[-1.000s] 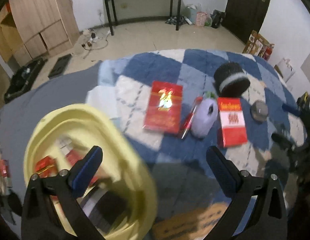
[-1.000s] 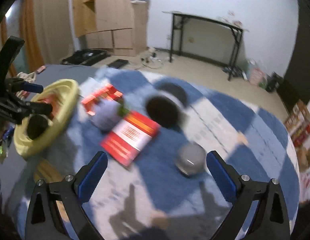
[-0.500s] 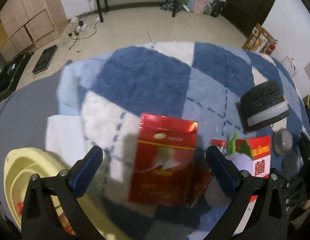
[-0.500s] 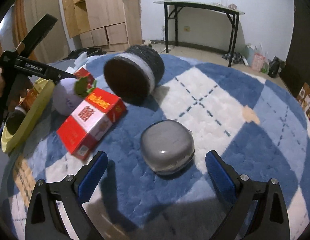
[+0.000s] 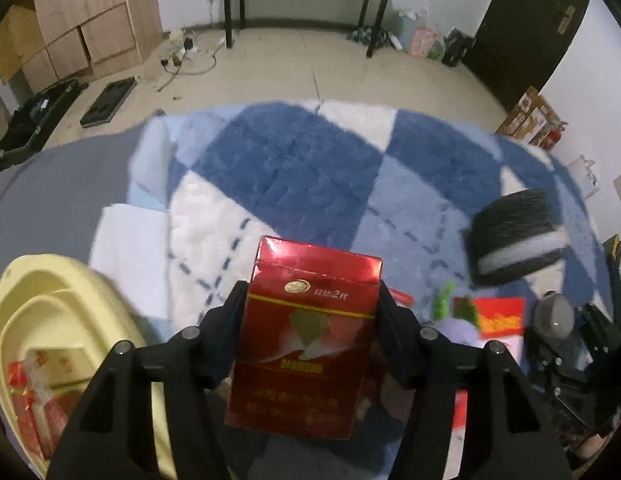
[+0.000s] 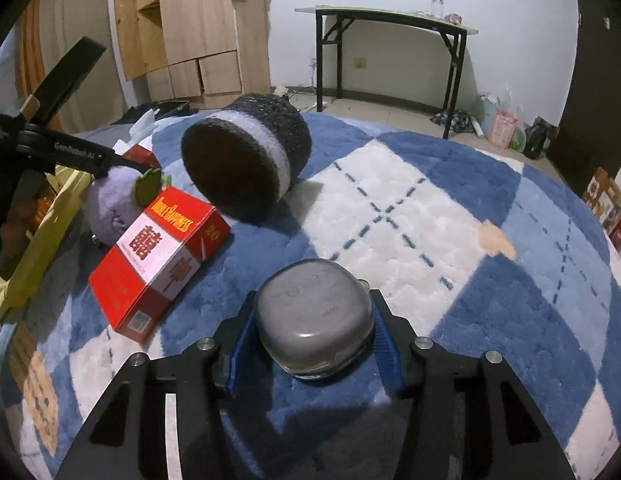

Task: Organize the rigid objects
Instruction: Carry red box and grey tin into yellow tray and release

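Both hands have a grip, one thing each.

The left gripper (image 5: 312, 312) has its fingers clamped on the sides of a dark red box (image 5: 306, 340), beside the yellow basin (image 5: 70, 300). The right gripper (image 6: 312, 340) squeezes a grey case (image 6: 314, 320) on the blue-and-white blanket (image 6: 450, 216), near a red-and-white box (image 6: 162, 256).

My left gripper (image 5: 312, 312): matt black plastic, metal screws; it pinched glossy foil-red carton (image 5: 306, 340), mirror sheen on top flap. My right gripper (image 6: 312, 338): ribbed blue pads (image 6: 384, 344) against smooth grey plastic case (image 6: 314, 320), dull satin shine. Rug (image 6: 430, 216): deep fluffy pile. Red-white box (image 6: 158, 256): printed cardboard, slight gloss. Black cylinder (image 6: 250, 160): fuzzy cloth. Yellow basin (image 5: 50, 320): smooth plastic.
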`<state>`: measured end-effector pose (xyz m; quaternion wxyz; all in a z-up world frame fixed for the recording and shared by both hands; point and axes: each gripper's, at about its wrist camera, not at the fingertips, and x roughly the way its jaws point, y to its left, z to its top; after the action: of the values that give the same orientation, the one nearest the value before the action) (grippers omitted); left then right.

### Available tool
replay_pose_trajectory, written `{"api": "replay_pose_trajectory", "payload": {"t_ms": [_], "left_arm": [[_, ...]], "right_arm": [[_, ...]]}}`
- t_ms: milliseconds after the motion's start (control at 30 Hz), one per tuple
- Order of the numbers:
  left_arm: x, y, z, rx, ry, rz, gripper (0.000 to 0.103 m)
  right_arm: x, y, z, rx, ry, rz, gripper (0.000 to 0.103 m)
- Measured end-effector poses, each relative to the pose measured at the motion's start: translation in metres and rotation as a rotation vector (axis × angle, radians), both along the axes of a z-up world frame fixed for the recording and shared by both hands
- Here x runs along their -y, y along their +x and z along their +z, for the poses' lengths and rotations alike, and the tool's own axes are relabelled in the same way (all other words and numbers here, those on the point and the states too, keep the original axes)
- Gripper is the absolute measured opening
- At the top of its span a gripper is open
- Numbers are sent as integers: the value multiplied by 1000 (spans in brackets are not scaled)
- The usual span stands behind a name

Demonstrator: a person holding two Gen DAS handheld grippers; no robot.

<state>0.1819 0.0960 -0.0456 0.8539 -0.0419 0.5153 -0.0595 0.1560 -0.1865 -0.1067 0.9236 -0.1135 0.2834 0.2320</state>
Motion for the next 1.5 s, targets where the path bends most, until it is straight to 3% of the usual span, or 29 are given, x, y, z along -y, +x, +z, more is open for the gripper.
{"api": "replay_pose_trajectory", "payload": {"t_ms": [233,400,533,633,933,1133,1400,1467,1500], "left_arm": [[-66,-62,88,128,13,83,61],[-147,-109,109,179,40,235,61],[-214,-134,82,146,-1,392,61],[-239,-140,55,96,-30,443,61],[-264,-116,-10,-24,-60,461,61],[-263,-112,-17,-32,-45,460,61],[-263,-114,-18,-16,-39,471,63],[-262,-113,-18,-22,-34,472,66],[-263,-113,-18,-29,-40,483,74]], "right_arm": [[-9,-41,53,61,59,73,51],[-64,-88,79,94,47,218,51],[-129,-128,87,77,55,367,51],[-175,-135,83,45,35,445,51],[-277,-82,68,-14,-104,498,51],[-330,-77,59,4,-189,553,51],[-364,-86,41,29,-239,626,51],[-370,-83,39,25,-243,623,51],[-372,-83,37,24,-242,619,51]]}}
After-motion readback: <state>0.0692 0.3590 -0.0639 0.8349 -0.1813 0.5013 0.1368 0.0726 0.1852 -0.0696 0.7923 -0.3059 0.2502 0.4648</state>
